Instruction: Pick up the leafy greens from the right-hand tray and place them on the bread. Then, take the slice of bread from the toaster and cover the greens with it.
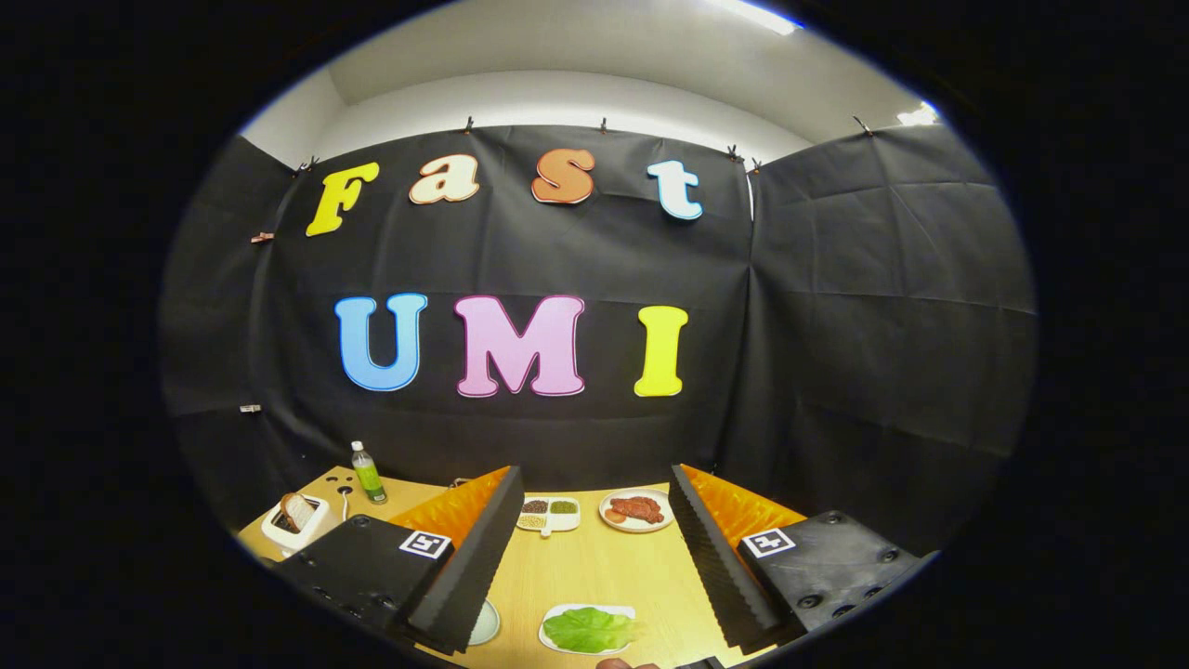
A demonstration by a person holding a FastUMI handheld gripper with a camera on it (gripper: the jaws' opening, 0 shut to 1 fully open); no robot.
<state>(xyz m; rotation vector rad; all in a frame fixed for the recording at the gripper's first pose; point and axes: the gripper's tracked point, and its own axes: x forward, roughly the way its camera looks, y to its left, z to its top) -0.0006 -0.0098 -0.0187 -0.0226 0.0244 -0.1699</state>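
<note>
Gripper (594,557) held wide open above wooden table (604,567), nothing gripped. Leafy greens (588,629) seen on white tray (557,641) between fingers, near their base. Beyond fingertips: divided condiment dish (548,514), plate of meat slices (636,510). Toaster (294,523) with bread slice (298,509) noted far left, green bottle (368,472) beside it.

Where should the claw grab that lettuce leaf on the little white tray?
Probably from above, at the leaf's raised, crinkled middle or its nearer edge. It lies flat on the shallow white tray, so a sideways approach would likely hit the rim. The claw is open, its fingers spread either side of the leaf, so lowering and closing across the leaf's narrow width looks best.
</note>
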